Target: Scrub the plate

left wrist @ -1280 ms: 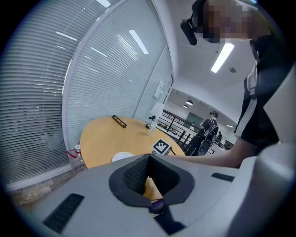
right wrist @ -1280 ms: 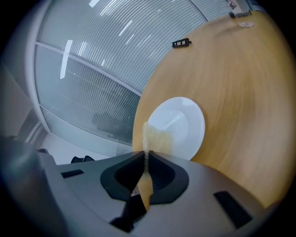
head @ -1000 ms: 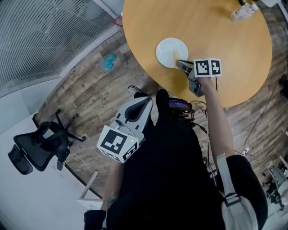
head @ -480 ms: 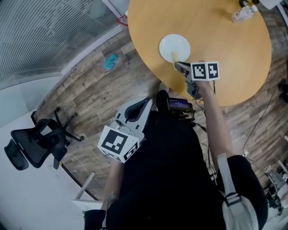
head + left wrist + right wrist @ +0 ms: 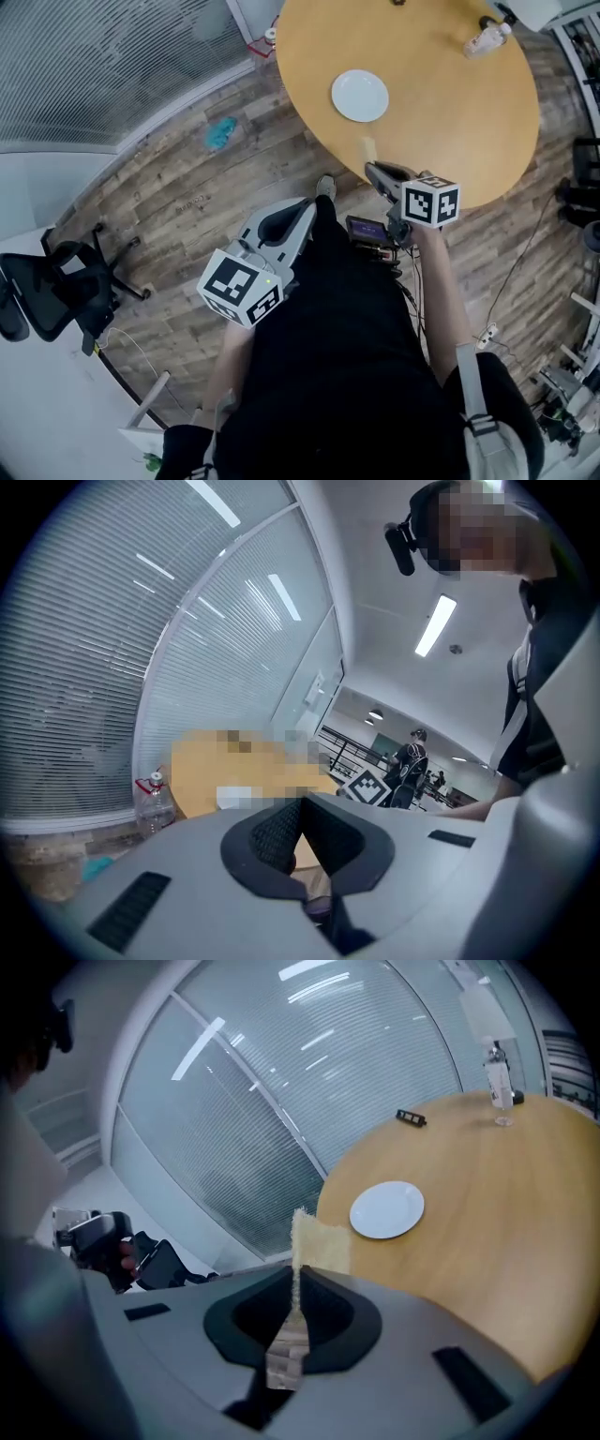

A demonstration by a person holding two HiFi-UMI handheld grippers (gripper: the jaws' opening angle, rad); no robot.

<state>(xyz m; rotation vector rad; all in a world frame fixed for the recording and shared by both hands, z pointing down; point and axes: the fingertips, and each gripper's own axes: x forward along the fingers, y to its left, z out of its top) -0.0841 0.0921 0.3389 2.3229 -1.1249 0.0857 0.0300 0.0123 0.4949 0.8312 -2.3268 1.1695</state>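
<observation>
On the round wooden table [image 5: 469,122] the white plate [image 5: 360,96] lay flat by itself, toward the edge nearest the blinds, with bare wood all around it. Nearer the person, the right gripper [image 5: 372,169] hung at the table's near rim, its jaws clenched on a thin yellow sponge [image 5: 368,150] that stuck out past the tips over the wood. That sponge was well apart from the plate and touched neither it nor, as far as could be told, the tabletop.

From the right gripper view, the right gripper [image 5: 295,1271] had its two dark pads pressed against the sponge [image 5: 322,1241], which stood upright on its edge between them; the plate [image 5: 387,1209] sat beyond it on the table [image 5: 506,1232]. A small bottle [image 5: 500,1082] stood at the far side, and a small dark object [image 5: 412,1117] lay near the far rim.

Lower down, the left gripper [image 5: 309,208] was held off the table against the person's dark clothing, above the plank floor. Its own view showed the left gripper [image 5: 302,803] with jaw tips closed together and nothing between them.

A teal cloth [image 5: 222,132] lay on the floor and a black office chair [image 5: 56,291] stood well off to the left
</observation>
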